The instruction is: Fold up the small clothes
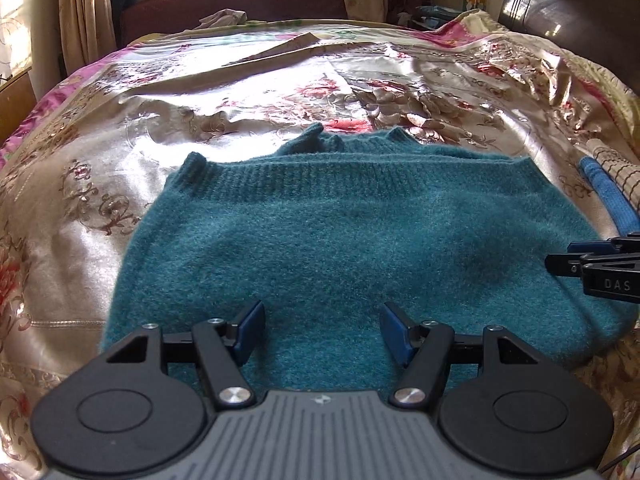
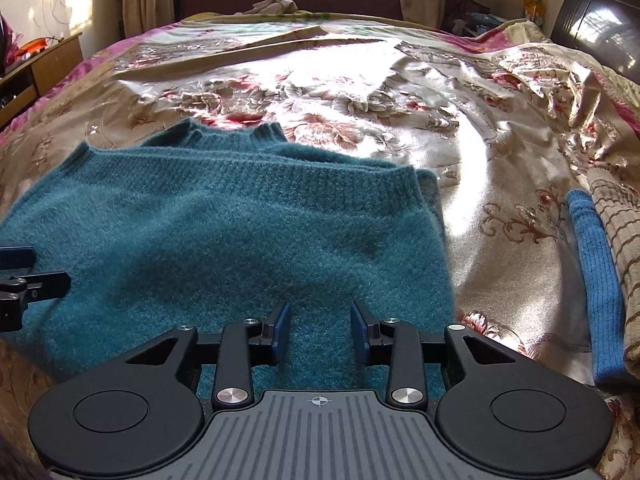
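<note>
A teal knitted sweater (image 1: 352,240) lies folded on a floral satin bedspread (image 1: 248,92), at the near middle of the bed. Its fuzzy body is doubled over, so a ribbed band runs straight across the far edge of the top layer, and behind that band the ribbed neckline and a bit of the lower layer peek out. The cloth looks mostly flat, with a soft rounded fold along the near right side. The left gripper (image 1: 322,330) hovers over the sweater's near edge with its jaws wide apart and nothing between them. The right gripper (image 2: 319,330) sits over the near right part of the sweater, its jaws parted less widely, also holding nothing. To the right on the bedspread lie a blue ribbed garment (image 2: 596,280) and, just beside it, a beige checked cloth (image 2: 624,232).
</note>
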The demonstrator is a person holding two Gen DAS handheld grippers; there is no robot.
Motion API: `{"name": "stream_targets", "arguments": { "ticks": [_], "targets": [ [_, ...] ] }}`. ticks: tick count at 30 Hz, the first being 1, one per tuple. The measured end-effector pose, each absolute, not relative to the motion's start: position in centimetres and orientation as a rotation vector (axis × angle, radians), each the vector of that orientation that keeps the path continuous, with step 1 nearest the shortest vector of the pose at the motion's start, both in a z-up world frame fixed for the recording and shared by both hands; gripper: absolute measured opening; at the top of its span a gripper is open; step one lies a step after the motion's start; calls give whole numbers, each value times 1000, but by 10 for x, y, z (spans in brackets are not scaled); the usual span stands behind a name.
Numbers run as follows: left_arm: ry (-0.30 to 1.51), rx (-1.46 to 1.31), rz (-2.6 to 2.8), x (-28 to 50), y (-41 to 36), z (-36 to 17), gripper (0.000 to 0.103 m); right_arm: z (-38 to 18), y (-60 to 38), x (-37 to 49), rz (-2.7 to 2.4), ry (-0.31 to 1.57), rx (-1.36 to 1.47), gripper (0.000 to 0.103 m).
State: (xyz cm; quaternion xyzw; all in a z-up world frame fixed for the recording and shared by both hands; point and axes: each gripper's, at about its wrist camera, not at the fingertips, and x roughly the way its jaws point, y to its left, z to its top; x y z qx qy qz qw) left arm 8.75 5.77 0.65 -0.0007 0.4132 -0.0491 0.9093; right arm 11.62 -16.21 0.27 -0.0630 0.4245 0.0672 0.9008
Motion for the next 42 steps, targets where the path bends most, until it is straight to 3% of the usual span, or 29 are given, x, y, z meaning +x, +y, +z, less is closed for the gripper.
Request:
{"name": "stream_targets", "arguments": {
  "ticks": [21, 27, 38, 42],
  "targets": [
    [885, 30, -115, 83, 26, 1, 68, 2, -180, 114, 124, 865, -95, 41],
    [894, 44, -108, 84, 23, -1, 71, 3, -187, 111, 114, 852, -83, 49],
    [883, 87, -109, 82, 9, 0, 71, 6, -222, 105, 109, 833, 84, 50],
    [885, 117, -101, 83, 4, -2, 72, 12, -225, 104, 88, 810, 93, 55]
  ]
}}
